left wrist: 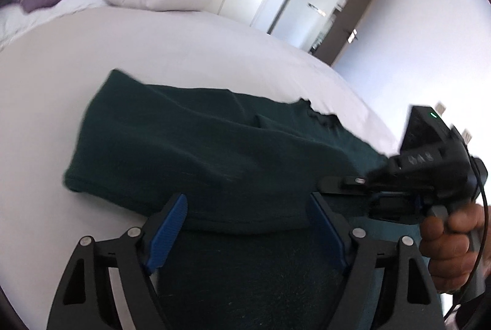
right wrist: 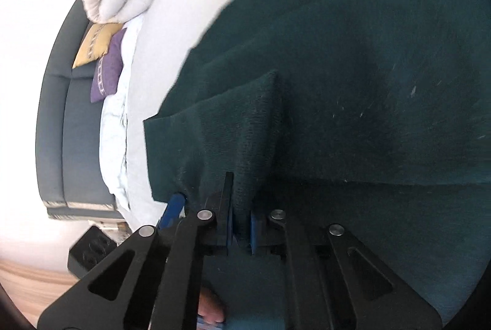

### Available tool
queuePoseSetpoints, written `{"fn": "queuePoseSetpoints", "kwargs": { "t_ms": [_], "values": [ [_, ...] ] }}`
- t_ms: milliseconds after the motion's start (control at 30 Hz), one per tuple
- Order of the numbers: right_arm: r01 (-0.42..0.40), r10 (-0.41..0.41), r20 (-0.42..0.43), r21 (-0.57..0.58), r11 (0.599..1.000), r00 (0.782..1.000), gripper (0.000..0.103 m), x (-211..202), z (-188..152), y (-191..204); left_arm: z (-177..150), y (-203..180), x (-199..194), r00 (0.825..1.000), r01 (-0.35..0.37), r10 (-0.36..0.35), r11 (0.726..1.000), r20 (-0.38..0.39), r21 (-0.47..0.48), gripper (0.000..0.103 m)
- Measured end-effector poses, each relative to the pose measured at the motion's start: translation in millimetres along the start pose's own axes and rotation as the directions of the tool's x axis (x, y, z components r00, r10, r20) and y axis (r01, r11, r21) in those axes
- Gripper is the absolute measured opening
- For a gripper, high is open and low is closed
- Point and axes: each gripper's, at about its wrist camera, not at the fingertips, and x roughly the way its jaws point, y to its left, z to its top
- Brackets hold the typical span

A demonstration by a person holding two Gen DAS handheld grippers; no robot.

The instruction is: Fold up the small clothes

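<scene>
dark green garment long axis left-right on bed | left gripper spread, empty | right gripper pinching garment fold

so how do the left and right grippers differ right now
The left gripper stands open, its blue pads wide apart with nothing pinched; the right gripper is shut on a fold of the green cloth. The left hovers over the cloth's near edge, while the right pulls its fold up into a ridge. Both are black with blue pads, over the same cloth on the bed.
</scene>
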Motion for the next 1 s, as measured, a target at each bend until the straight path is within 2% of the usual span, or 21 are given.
{"fn": "queuePoseSetpoints", "kwargs": {
  "t_ms": [33,133,233,267,300,467,600,633,700,767,900,967,1000],
  "values": [
    [0.02,-0.019,0.02,-0.033,0.999,1.0,0.007,-9,0,4,1,5,-2,1.0,0.007,-0.007,1.0,0.001,-0.025,0.079],
    [0.067,-0.06,0.092,-0.084,0.994,0.994,0.007,-43,9,6,5,15,-5,0.999,0.031,-0.032,0.996,-0.018,-0.087,0.063],
    [0.18,-0.161,0.167,-0.105,0.978,0.973,0.007,-76,25,-6,17,29,-11,0.999,0.051,-0.053,0.988,-0.011,-0.144,0.052],
    [0.221,-0.199,0.185,-0.105,0.97,0.962,0.007,-86,31,-13,22,32,-12,0.998,0.057,-0.059,0.986,-0.007,-0.154,0.044],
    [0.243,-0.221,0.193,-0.099,0.965,0.956,0.007,-93,34,-19,27,36,-13,0.998,0.054,-0.056,0.985,-0.006,-0.162,0.038],
    [0.307,-0.29,0.227,-0.043,0.951,0.93,0.007,-132,46,-64,64,50,-14,1.0,0.002,0.001,0.984,0.016,-0.177,0.022],
    [0.301,-0.29,0.211,-0.025,0.953,0.934,0.007,-139,53,-84,88,42,-2,1.0,-0.017,0.017,0.99,-0.004,-0.142,0.021],
    [0.316,-0.303,0.214,-0.029,0.948,0.929,0.007,-138,54,-85,92,38,3,1.0,-0.024,0.022,0.992,-0.015,-0.122,0.021],
    [0.319,-0.304,0.223,-0.032,0.947,0.926,0.007,-143,51,-103,98,25,20,0.998,-0.033,0.029,0.997,-0.064,-0.071,0.021],
    [0.318,-0.305,0.217,-0.028,0.948,0.927,0.007,-143,51,-114,97,13,38,0.991,-0.058,0.056,0.998,-0.123,-0.012,0.019],
    [0.299,-0.288,0.207,-0.023,0.954,0.935,0.008,-123,53,-124,91,7,78,0.976,-0.089,0.095,0.995,-0.194,0.037,0.019],
    [0.276,-0.266,0.21,-0.019,0.961,0.941,0.008,-118,55,-126,85,14,98,0.964,-0.099,0.102,0.995,-0.247,0.026,0.019],
    [0.264,-0.254,0.211,-0.017,0.964,0.944,0.008,-116,56,-127,83,18,102,0.966,-0.096,0.098,0.995,-0.238,0.021,0.016]
  ]
}}
